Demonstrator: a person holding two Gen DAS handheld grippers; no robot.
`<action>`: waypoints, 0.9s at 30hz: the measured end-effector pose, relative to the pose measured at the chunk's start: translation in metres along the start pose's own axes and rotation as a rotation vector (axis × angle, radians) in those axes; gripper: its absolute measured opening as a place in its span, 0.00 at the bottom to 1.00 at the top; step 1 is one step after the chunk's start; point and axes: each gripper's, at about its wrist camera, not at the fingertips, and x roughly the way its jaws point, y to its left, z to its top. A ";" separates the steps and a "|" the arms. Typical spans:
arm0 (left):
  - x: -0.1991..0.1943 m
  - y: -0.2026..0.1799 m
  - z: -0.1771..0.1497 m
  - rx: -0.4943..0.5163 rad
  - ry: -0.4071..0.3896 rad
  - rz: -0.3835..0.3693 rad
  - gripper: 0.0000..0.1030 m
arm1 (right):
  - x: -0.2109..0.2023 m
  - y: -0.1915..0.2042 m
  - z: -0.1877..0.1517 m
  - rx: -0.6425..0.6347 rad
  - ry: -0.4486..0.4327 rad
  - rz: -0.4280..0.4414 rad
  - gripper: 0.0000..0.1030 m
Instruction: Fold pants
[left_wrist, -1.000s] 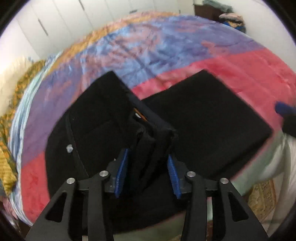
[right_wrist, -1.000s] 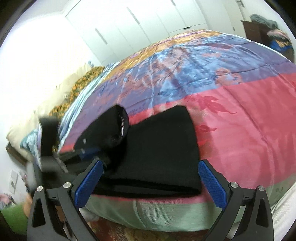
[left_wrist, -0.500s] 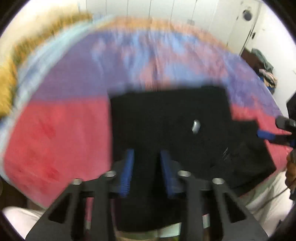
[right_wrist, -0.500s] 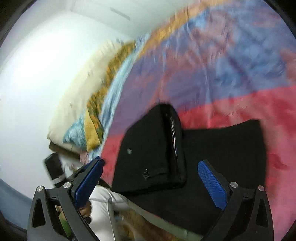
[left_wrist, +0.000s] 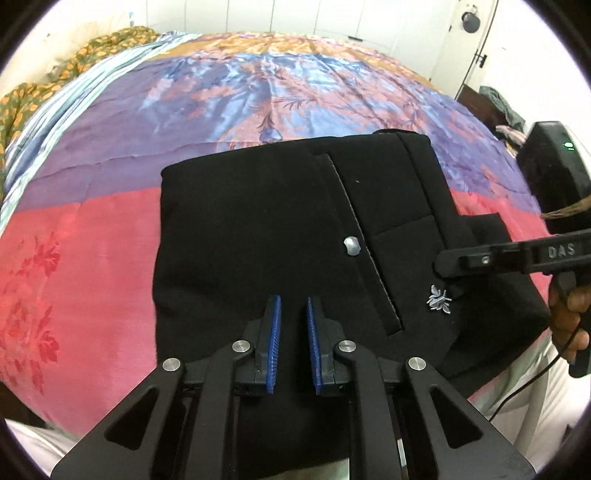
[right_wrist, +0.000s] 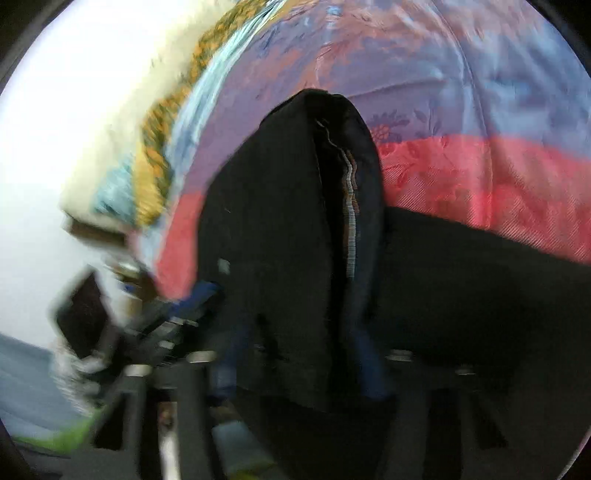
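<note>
Nearest the lens in the left wrist view, the left gripper (left_wrist: 292, 317) with its blue-padded black fingers sits nearly closed over the near edge of the black fabric pants (left_wrist: 280, 229). A narrow slit of dark shows between the pads, and I cannot tell whether any cloth is pinched there. A second ago those same pads were clamped on a thick bunch of fabric held up off the bed; now the bunch is gone and the waist half lies flat on top of the leg half. So the fold-over has landed, and by my reading what remains is squaring and pressing the stack.

Just beyond, on the top layer: a stitched pocket line, a small silver metal button (left_wrist: 351, 246), and a little silver leaf-shaped emblem (left_wrist: 439, 299). Coming in from the right, the right gripper (left_wrist: 448, 264) reaches over the pants' right edge, with "DAS" printed in pale letters along its black arm; nothing more of that word shows.

The right wrist view is heavily blurred, a big change from half a second back, when its fingers stood wide apart. Here the right gripper (right_wrist: 299, 369) seems to straddle the folded waistband edge, yet I cannot tell if it is clamped.

Farther off, the satin bedspread (left_wrist: 92, 258) runs red, then purple and blue, up to white wardrobe doors (left_wrist: 314, 16).
</note>
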 end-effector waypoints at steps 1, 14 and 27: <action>-0.010 0.005 0.002 -0.023 0.003 -0.008 0.15 | -0.005 0.005 -0.001 -0.014 -0.014 0.008 0.21; -0.103 0.029 0.033 -0.128 -0.182 -0.073 0.31 | -0.159 -0.008 -0.053 0.092 -0.323 0.196 0.19; -0.047 -0.017 0.008 -0.007 -0.001 0.010 0.33 | -0.137 -0.108 -0.116 0.349 -0.306 -0.045 0.37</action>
